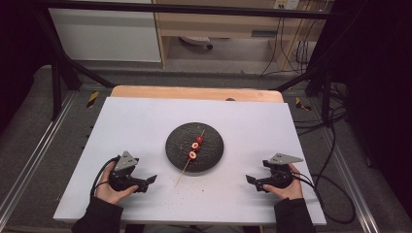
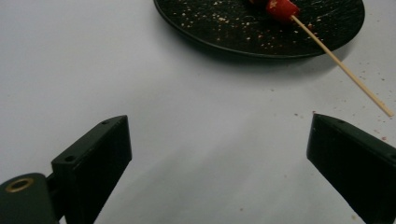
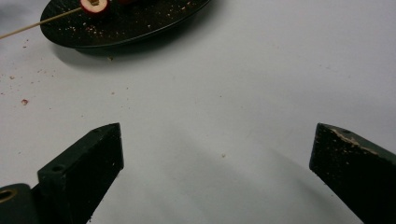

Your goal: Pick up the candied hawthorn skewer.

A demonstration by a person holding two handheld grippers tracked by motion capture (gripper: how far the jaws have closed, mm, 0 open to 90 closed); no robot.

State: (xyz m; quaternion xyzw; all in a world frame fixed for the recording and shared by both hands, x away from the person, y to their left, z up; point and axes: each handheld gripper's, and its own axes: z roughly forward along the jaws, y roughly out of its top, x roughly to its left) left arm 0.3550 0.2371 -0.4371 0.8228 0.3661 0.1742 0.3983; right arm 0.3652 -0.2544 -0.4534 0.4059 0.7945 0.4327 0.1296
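I hold my left gripper (image 1: pixel 149 180) low over the table, left of the black plate (image 1: pixel 175 145), jaws spread wide and pointing toward it. My right gripper (image 1: pixel 248 179) sits right of the plate, jaws equally wide, aimed inward. Both hands grip from behind, forearms in dark sleeves.

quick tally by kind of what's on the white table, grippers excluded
Plate: 1, black
Skewer: 1, wooden, lying across the plate with its bare end off the rim
Red fruit pieces on the skewer: 3
Total: 5
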